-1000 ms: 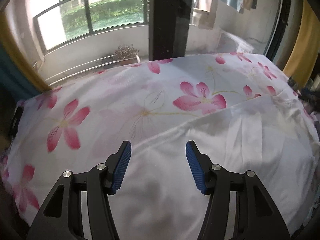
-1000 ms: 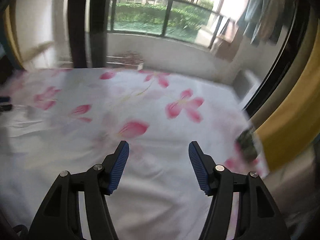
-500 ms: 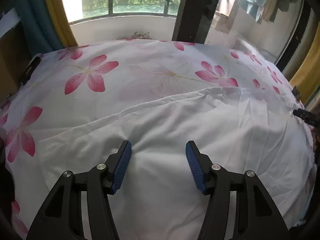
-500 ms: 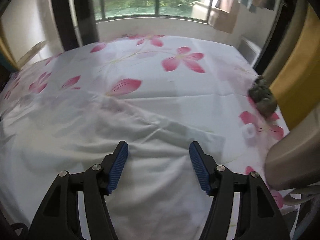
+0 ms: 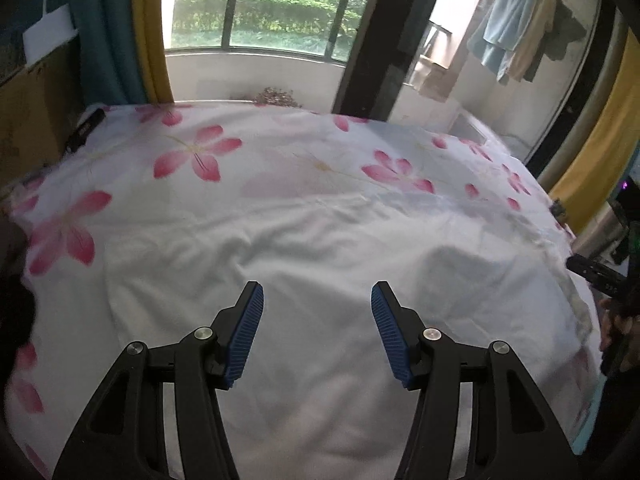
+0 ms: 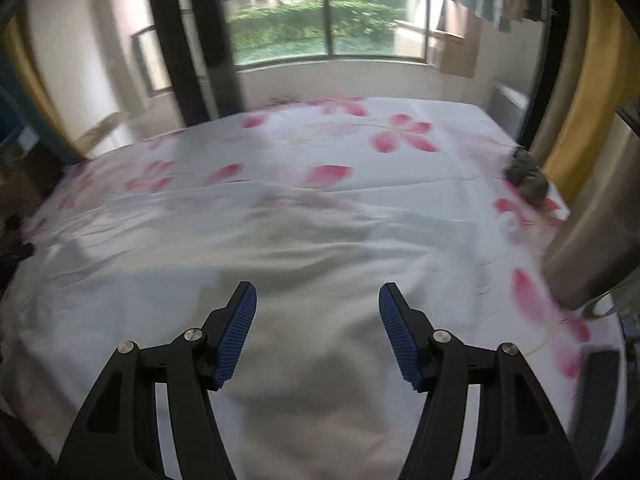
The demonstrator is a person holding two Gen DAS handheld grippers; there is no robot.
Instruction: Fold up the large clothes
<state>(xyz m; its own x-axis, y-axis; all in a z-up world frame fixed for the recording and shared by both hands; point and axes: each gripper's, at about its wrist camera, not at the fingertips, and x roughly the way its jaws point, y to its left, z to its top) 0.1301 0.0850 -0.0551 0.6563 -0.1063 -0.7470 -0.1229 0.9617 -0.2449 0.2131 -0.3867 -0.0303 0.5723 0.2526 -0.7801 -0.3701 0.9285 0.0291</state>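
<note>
Overhead, two claws gaping: left claw (image 5: 317, 312), right claw (image 6: 318, 312); one white garment (image 5: 328, 264)

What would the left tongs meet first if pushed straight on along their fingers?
Probably the plain white garment spread over the floral sheet. The left tongs are open, empty and angled down at it; depth is unclear.

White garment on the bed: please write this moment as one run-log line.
left gripper: open, empty | right gripper: open, empty | white garment: spread on floral sheet, unfolded
</note>
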